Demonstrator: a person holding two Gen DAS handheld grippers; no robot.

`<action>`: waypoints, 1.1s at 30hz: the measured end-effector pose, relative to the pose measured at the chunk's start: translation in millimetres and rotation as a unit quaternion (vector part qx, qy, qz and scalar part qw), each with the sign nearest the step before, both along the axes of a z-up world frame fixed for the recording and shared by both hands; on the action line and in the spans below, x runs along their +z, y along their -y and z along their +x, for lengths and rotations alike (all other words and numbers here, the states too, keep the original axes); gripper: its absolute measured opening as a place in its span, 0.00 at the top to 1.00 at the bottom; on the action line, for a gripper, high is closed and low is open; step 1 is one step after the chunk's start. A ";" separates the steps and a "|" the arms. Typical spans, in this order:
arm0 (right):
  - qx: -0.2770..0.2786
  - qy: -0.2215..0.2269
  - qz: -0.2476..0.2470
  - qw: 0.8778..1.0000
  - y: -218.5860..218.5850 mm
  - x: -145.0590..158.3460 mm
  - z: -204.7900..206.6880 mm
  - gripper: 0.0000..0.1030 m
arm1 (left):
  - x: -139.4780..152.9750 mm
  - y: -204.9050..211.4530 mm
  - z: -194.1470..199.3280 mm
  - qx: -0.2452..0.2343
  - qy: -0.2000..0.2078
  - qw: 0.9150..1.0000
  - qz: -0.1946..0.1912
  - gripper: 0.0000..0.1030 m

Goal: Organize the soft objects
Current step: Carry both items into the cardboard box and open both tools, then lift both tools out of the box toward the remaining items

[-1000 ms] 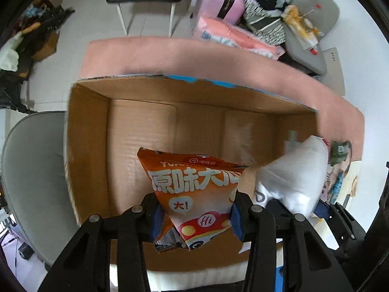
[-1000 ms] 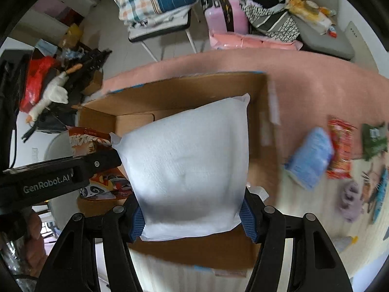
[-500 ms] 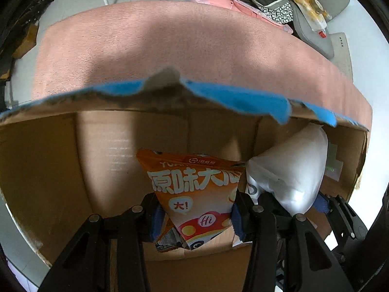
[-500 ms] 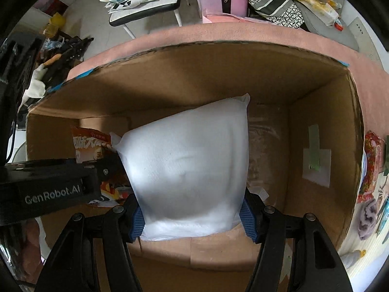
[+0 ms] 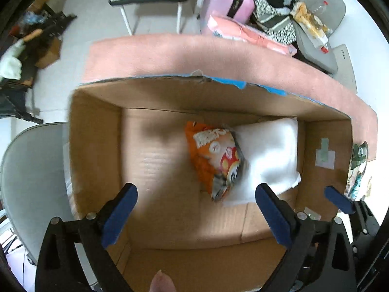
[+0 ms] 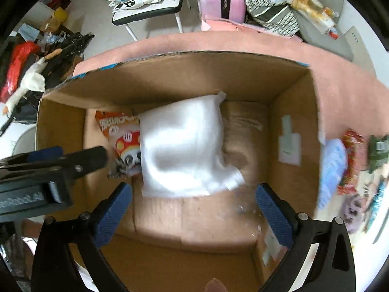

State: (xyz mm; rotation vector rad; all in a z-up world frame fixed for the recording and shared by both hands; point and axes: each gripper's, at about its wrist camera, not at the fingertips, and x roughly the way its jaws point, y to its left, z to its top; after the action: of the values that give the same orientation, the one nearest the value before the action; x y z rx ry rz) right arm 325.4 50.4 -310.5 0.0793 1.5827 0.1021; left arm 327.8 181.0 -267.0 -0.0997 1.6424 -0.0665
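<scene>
An open cardboard box (image 5: 94, 146) (image 6: 289, 112) stands on a pink cloth. Inside it lie an orange snack bag (image 5: 216, 158) (image 6: 121, 141) and a white soft pack (image 5: 269, 153) (image 6: 182, 146), side by side on the box floor. My left gripper (image 5: 194, 202) is open and empty above the box. My right gripper (image 6: 193, 202) is open and empty above the white pack. The left gripper's body also shows at the left of the right wrist view (image 6: 48, 170).
Right of the box lie a light blue pack (image 6: 333, 165), a red snack bag (image 6: 352, 160), a green bag (image 6: 379, 153) (image 5: 359, 155) and a small purple thing (image 6: 352, 211). A grey chair (image 5: 31, 175) stands left of the box. Chairs, a pink suitcase (image 6: 221, 0) and clutter stand behind.
Both grippers have opened and let go: the orange bag and the white pack now lie in the box. Both grippers have risen above it.
</scene>
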 end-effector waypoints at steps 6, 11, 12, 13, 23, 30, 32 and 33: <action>0.014 0.035 -0.025 0.999 2.1 34.1 -38.8 0.00 | 30.9 -3.4 -39.2 -0.003 0.053 0.998 0.019 0.03; 0.016 0.064 -0.021 0.998 6.4 62.5 -76.8 0.00 | 61.1 -0.6 -74.8 -0.001 0.105 0.994 0.037 0.00; 0.016 0.069 -0.019 0.997 6.7 67.5 -83.5 0.00 | 67.4 -1.1 -82.5 0.001 0.116 0.993 0.037 0.00; 0.016 0.074 -0.018 0.997 7.1 73.3 -88.7 0.00 | 71.9 0.6 -87.0 0.002 0.123 0.992 0.038 0.00; 0.013 0.125 0.008 0.992 13.3 130.1 -149.0 0.00 | 111.1 3.4 -130.2 0.003 0.162 0.986 0.031 0.00; -0.025 0.114 0.055 0.992 57.7 139.2 -164.9 0.00 | 143.5 58.9 -134.1 -0.042 0.193 0.979 0.053 0.00; -0.051 0.109 0.065 0.991 87.6 141.6 -165.2 0.00 | 152.5 88.9 -130.0 -0.066 0.210 0.973 0.063 0.00; -0.070 0.104 0.072 0.990 106.8 141.2 -164.9 0.00 | 154.7 104.1 -126.8 -0.078 0.216 0.971 0.070 0.00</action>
State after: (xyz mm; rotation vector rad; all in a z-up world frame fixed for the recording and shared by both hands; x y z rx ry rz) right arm 160.5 -56.4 -169.4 0.2831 1.3564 0.1114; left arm 201.1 76.8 -112.3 0.1456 1.2115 -0.0850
